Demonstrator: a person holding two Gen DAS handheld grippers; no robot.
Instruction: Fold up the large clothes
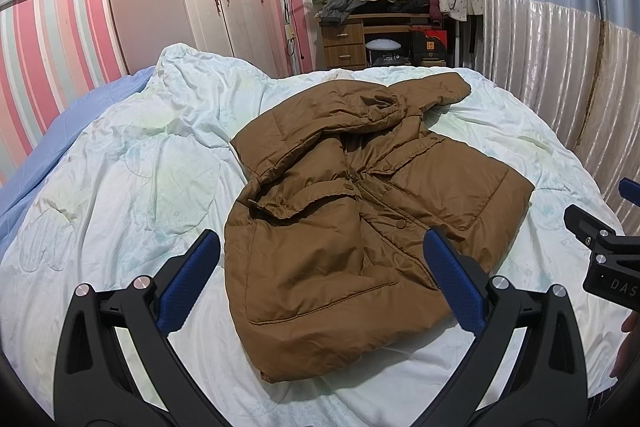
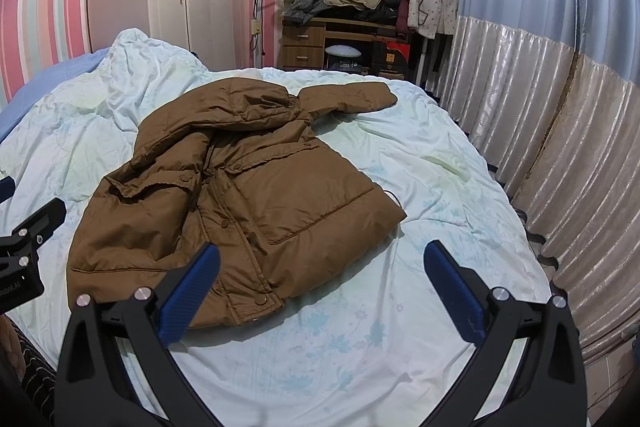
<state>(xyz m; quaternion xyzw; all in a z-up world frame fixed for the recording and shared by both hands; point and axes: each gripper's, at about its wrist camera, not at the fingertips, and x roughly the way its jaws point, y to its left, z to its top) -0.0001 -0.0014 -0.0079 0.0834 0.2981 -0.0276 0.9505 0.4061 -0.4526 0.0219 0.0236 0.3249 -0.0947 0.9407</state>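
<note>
One brown coat on the bed, both grippers spread wide and empty.

From the left: the left gripper [image 1: 320,279] hangs over the coat's [image 1: 360,211] near hem, jaws wide apart, gripping nothing. The coat lies mid-bed on the pale quilt [image 1: 120,187], front up, one sleeve reaching toward the far edge, the other bunched across the chest. The right gripper [image 2: 320,283], equally wide and empty, hangs over the hem's right corner near the bed's near edge. The coat looks puffy, soft, light, with a slick shell likely to slip; hem corners or cuffs seem the best holds. Count: one coat, two grippers.
</note>
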